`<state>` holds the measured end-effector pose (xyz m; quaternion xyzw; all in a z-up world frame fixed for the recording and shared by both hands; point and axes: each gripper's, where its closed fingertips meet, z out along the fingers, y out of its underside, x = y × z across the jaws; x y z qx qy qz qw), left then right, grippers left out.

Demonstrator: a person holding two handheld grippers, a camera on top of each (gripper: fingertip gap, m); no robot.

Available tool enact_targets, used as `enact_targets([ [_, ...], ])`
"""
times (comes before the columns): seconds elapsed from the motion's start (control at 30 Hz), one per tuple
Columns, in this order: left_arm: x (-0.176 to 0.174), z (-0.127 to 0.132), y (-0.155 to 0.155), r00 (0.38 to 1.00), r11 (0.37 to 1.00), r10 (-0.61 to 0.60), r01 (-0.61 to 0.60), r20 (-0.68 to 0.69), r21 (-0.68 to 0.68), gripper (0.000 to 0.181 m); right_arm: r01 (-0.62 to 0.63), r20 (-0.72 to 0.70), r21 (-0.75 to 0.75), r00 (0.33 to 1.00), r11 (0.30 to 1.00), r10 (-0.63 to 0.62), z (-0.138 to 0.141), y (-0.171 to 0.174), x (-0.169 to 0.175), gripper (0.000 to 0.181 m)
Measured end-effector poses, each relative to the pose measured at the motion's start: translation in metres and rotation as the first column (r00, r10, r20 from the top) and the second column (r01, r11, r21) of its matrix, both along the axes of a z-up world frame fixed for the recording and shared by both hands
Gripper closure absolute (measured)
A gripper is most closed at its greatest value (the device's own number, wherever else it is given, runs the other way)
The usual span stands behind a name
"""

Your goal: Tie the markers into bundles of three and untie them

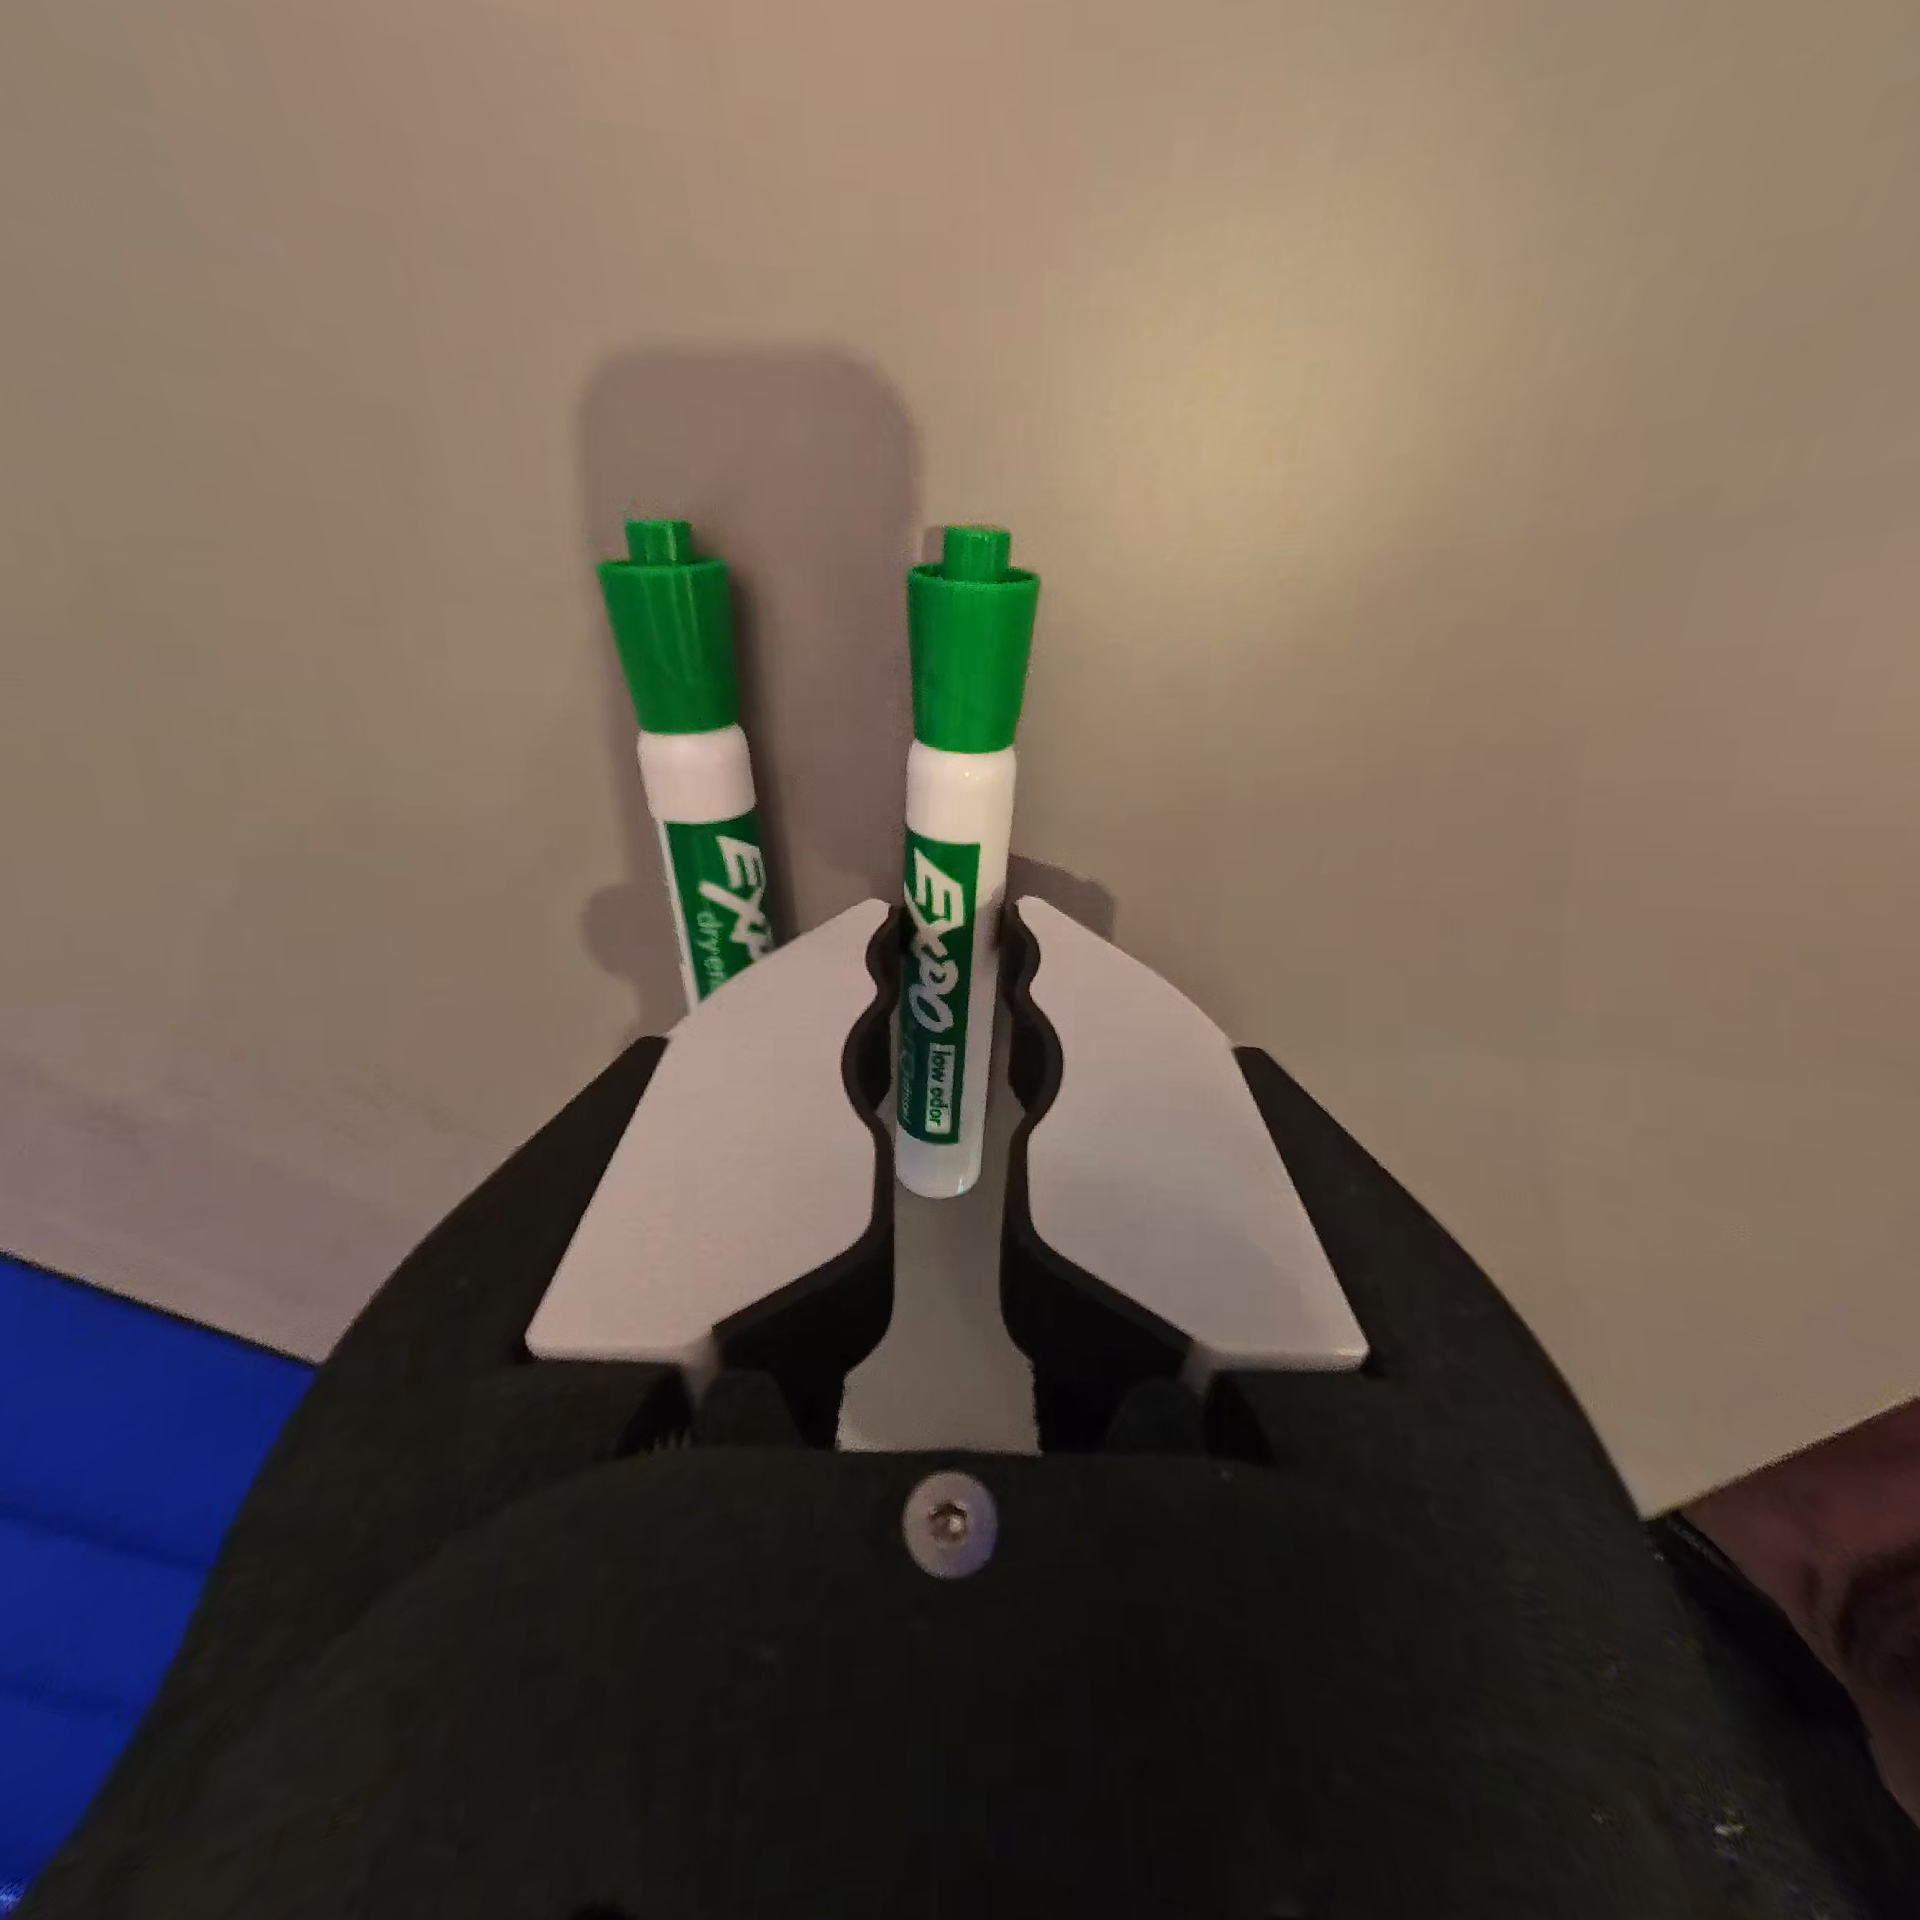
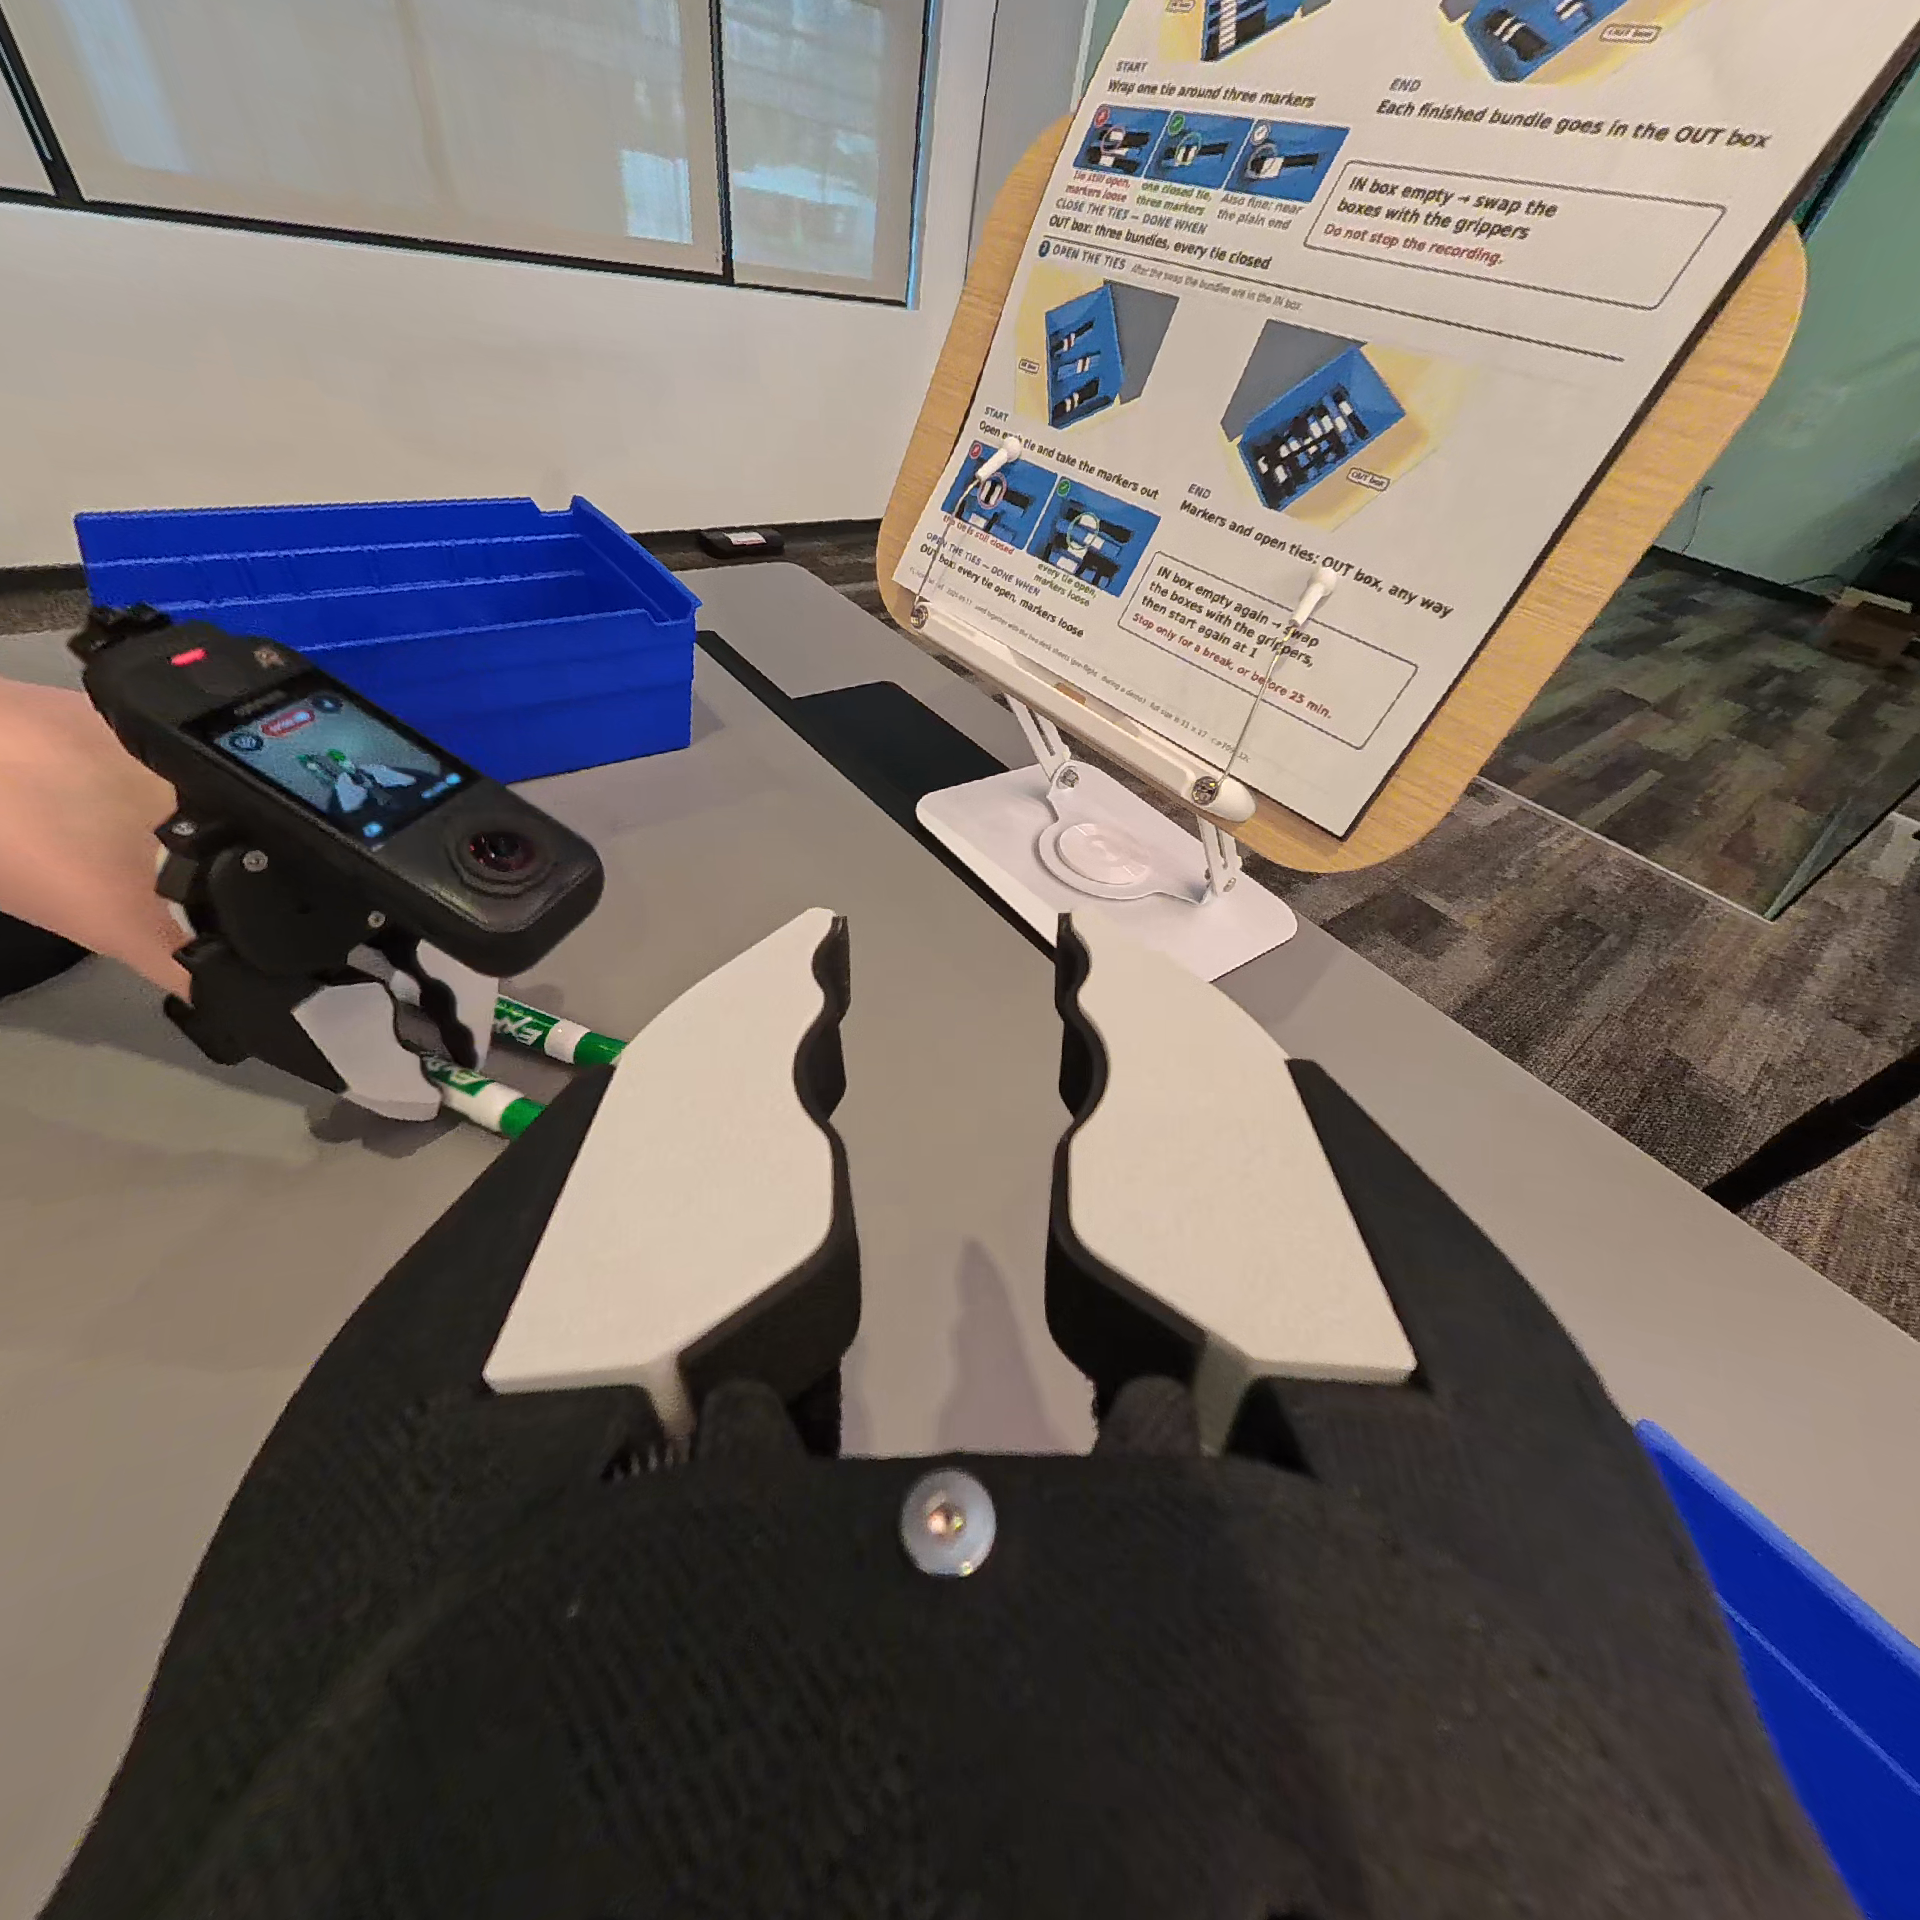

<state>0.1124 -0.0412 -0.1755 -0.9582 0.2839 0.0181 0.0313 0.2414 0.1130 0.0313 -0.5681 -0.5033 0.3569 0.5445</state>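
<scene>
Two green markers (image 1: 961,831) on grey table (image 2: 883,727); carpeted floor (image 2: 1558,987) beyond.

The left wrist camera is sitting just behind the left gripper (image 1: 948,914), looking steeply down, close over the grey table (image 1: 1351,520), with two green markers (image 1: 961,831) filling its centre. The right wrist camera is riding behind the right gripper (image 2: 948,930), looking out low across the same table (image 2: 727,852) toward a blue bin (image 2: 416,603) and an instruction board (image 2: 1351,416). Both views are sharing the markers (image 2: 488,1091) and table; the right view is also taking in the left gripper (image 2: 405,1049) from the side, at middle range.
</scene>
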Motion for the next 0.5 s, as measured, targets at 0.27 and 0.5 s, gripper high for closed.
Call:
enact_targets([
  [0.27, 0.001, 0.005, 0.007, 1.000, 0.999, -0.022, 0.022, -0.002, 0.046, 0.157, 0.002, -0.029, -0.014, 1.000, 1.000, -0.002, 0.000, 0.004, 0.003, 0.142],
  [0.5, -0.008, 0.094, 0.015, 0.994, 0.954, -0.038, 0.004, 0.106, 0.301, 0.155, 0.013, -0.063, -0.021, 0.998, 1.000, -0.014, 0.004, 0.008, 0.011, 0.142],
])
